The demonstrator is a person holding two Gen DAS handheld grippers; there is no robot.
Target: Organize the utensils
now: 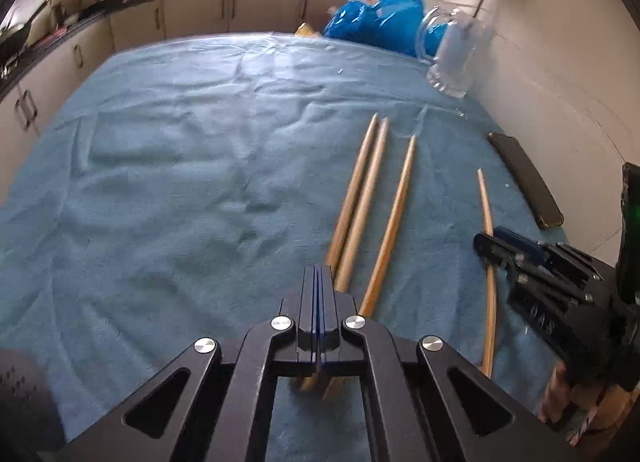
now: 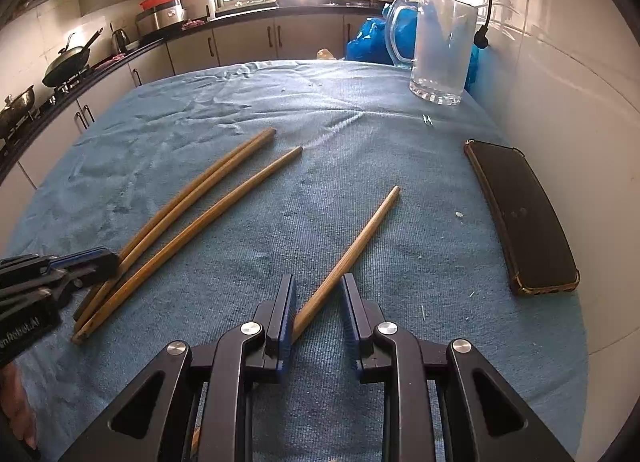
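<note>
Left gripper [image 1: 319,274] pressed together, empty, low over the near ends of three chopsticks [image 2: 188,217] on the blue cloth [image 1: 180,181]. Right gripper [image 2: 319,294] spread, straddling a fourth chopstick [image 2: 352,250] without clamping. Mug [image 2: 442,49] far right, phone [image 2: 520,217] beside wall.

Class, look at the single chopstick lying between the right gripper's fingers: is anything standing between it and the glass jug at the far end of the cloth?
Nothing visible does. From the single chopstick to the glass jug there is only bare blue cloth. The phone lies off to the right, and the three other chopsticks lie to the left.
</note>
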